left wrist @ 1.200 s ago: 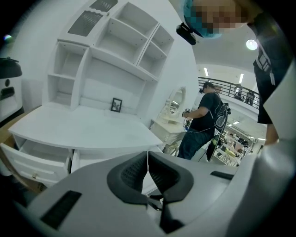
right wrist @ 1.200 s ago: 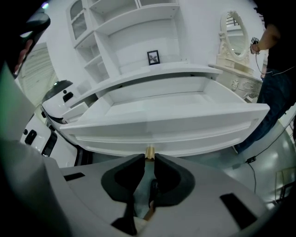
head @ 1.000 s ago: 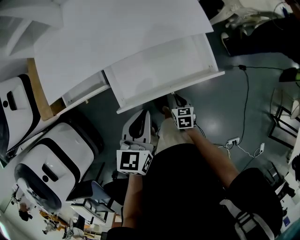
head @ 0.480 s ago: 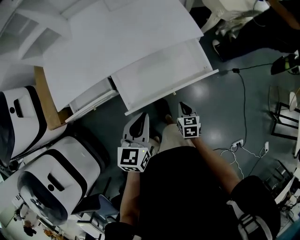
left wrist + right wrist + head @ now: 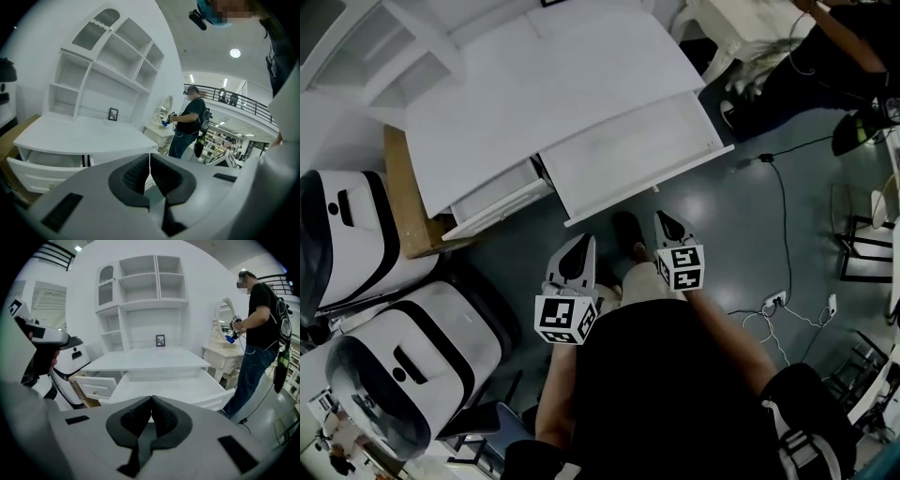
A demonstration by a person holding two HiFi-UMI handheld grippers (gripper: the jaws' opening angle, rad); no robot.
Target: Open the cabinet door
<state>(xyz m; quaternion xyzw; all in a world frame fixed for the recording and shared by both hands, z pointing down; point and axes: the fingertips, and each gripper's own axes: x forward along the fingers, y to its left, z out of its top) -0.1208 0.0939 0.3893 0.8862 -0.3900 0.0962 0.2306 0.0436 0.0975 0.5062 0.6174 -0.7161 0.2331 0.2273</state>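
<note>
Both grippers, left (image 5: 578, 249) and right (image 5: 667, 225), sit well short of the cabinet (image 5: 544, 103) in the head view. Left gripper view: jaws closed, empty, cabinet ahead to the left, only its small drawer (image 5: 44, 164) showing. Right gripper view: jaws closed, empty, wide drawer (image 5: 173, 385) open just beyond them.

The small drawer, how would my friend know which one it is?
Find the big white desk with shelves on top. Two drawers stick out under its top. The small drawer is the left one in the right gripper view, far narrower than the wide drawer beside it.
</note>
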